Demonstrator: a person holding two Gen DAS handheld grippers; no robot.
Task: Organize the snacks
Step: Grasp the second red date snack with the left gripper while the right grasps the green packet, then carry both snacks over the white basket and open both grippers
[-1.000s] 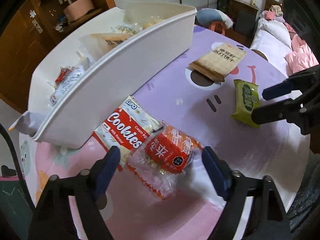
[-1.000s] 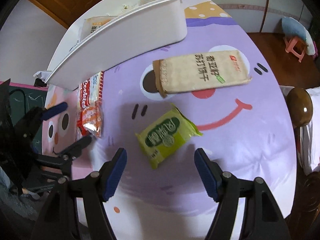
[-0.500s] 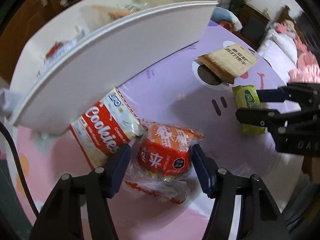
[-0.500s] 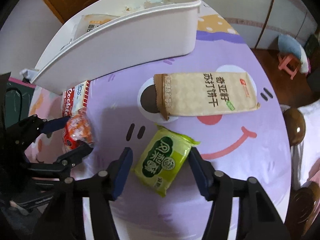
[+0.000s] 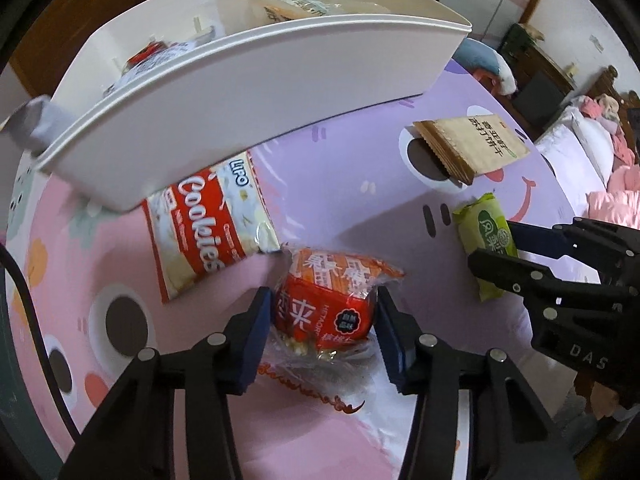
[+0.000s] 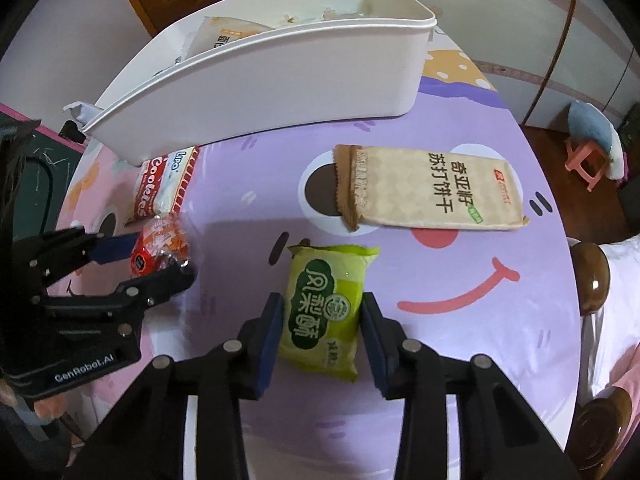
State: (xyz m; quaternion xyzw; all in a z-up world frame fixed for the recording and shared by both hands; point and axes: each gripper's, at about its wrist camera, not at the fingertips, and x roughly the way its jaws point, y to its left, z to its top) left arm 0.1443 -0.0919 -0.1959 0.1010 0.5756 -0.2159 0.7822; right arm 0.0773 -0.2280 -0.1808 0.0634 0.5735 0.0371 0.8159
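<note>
Left tongs (image 5: 322,322) low in the frame, jaws closing around the red snack pack (image 5: 328,300), blue pads at its 2 sides. Right tongs (image 6: 322,326) low centre, jaws closing around the green pastry pack (image 6: 326,308), pads at both edges. Both packs flat on the bench (image 6: 460,272). Cookies bag (image 5: 212,228) partly under the white bin (image 5: 248,100), upper frame. Beige cracker pack (image 6: 432,188) right of centre.

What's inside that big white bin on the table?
In the white bin, a beige snack packet and a red-and-clear wrapper show over the rim. The near wall hides the floor and anything lower.
</note>
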